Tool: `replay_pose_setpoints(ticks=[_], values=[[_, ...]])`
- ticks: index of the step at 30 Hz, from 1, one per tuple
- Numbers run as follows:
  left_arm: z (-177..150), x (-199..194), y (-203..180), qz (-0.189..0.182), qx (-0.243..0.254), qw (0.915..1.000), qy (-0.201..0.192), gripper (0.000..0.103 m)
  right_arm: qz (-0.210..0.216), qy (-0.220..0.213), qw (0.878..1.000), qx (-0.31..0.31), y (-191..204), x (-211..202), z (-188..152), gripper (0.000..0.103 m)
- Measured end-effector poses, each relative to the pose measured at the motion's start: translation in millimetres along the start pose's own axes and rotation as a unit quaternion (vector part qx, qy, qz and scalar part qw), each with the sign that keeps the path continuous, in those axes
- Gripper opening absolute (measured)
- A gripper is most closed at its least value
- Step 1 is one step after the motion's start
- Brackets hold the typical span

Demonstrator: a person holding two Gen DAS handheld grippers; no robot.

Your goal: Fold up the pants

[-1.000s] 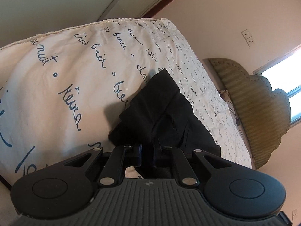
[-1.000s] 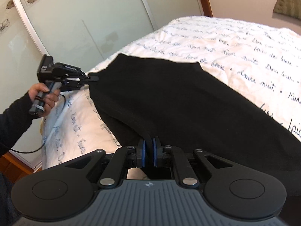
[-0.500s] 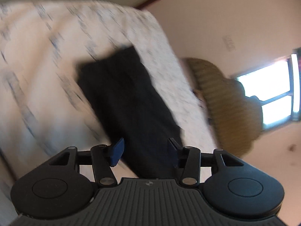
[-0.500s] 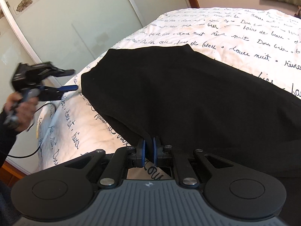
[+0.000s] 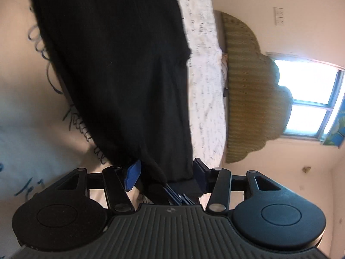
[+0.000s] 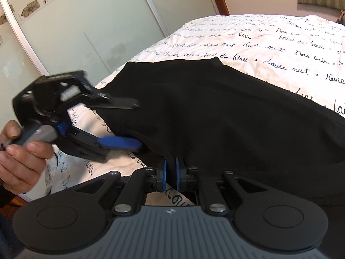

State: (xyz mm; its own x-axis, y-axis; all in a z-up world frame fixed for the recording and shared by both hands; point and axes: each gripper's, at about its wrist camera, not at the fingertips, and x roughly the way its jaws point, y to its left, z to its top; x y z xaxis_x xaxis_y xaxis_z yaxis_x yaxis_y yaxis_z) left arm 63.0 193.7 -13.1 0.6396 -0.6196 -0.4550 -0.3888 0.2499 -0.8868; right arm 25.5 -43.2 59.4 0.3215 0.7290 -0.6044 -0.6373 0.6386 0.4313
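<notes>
Pants (image 6: 215, 112): black, long axis running lower left to right across bed (image 6: 280, 43).
Right gripper (image 6: 170, 174): pinching near hem.
Left gripper (image 6: 138, 125): spread, straddling the same edge, unclamped.

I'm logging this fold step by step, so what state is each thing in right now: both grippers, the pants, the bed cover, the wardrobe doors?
left gripper: jaws apart, the pants' edge between them, not pinched.
right gripper: shut on the pants' near edge.
pants: black, lying spread on the bed, near edge lifted slightly.
bed cover: spread flat beneath the pants.
wardrobe doors: closed.
</notes>
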Motion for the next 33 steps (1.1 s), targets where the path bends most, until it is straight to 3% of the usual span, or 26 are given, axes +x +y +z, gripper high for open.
replay_pose_setpoints(ticks=[3, 6, 8, 10, 12, 13, 14, 16, 17, 20, 21, 22, 24, 27, 30, 33], values=[[3, 8, 0, 0.026, 0.014, 0.9995, -0.012, 0.054, 0.004, -0.005, 1.000, 0.006, -1, -1, -1, 0.009], [0, 17, 3, 0.033, 0.071, 0.9964, -0.035, 0.047, -0.001, -0.009, 0.999, 0.038, -7, -1, -5, 0.014], [-5, 21, 10, 0.031, 0.109, 0.9923, -0.051, 0.034, -0.004, -0.018, 0.998, 0.062, -9, -8, -10, 0.023], [-12, 21, 19, 0.025, 0.142, 0.9871, -0.069, 0.023, -0.001, -0.047, 0.995, 0.086, -12, -26, -18, 0.029], [-16, 17, 27, 0.014, 0.172, 0.9820, -0.077, 0.018, 0.000, -0.088, 0.989, 0.123, -24, -53, -27, 0.034], [-18, 16, 30, 0.004, 0.182, 0.9800, -0.080, 0.018, -0.005, -0.109, 0.983, 0.146, -33, -67, -30, 0.044], [-19, 15, 31, -0.001, 0.188, 0.9788, -0.081, 0.018, -0.019, -0.134, 0.975, 0.175, -45, -84, -33, 0.060], [-19, 15, 31, 0.000, 0.190, 0.9783, -0.082, 0.017, -0.054, -0.195, 0.947, 0.250, -79, -119, -39, 0.077], [-19, 14, 31, 0.000, 0.192, 0.9780, -0.082, 0.017, -0.065, -0.227, 0.925, 0.297, -99, -135, -44, 0.078], [-18, 14, 32, -0.006, 0.193, 0.9780, -0.080, 0.017, -0.070, -0.299, 0.840, 0.448, -159, -172, -69, 0.078], [-18, 13, 32, -0.007, 0.192, 0.9782, -0.079, 0.017, -0.065, -0.308, 0.819, 0.480, -175, -178, -76, 0.078], [-18, 13, 32, -0.008, 0.192, 0.9782, -0.079, 0.017, -0.064, -0.309, 0.807, 0.500, -185, -181, -81, 0.078], [-18, 13, 33, -0.009, 0.192, 0.9783, -0.077, 0.017, -0.083, -0.302, 0.791, 0.526, -201, -183, -86, 0.078], [-17, 15, 32, -0.010, 0.192, 0.9785, -0.074, 0.017, -0.112, -0.289, 0.788, 0.532, -207, -181, -86, 0.077], [-16, 17, 32, -0.009, 0.193, 0.9784, -0.074, 0.017, -0.106, -0.294, 0.791, 0.526, -210, -178, -79, 0.077], [-15, 17, 31, -0.009, 0.194, 0.9782, -0.074, 0.017, -0.104, -0.300, 0.781, 0.538, -224, -177, -76, 0.077]])
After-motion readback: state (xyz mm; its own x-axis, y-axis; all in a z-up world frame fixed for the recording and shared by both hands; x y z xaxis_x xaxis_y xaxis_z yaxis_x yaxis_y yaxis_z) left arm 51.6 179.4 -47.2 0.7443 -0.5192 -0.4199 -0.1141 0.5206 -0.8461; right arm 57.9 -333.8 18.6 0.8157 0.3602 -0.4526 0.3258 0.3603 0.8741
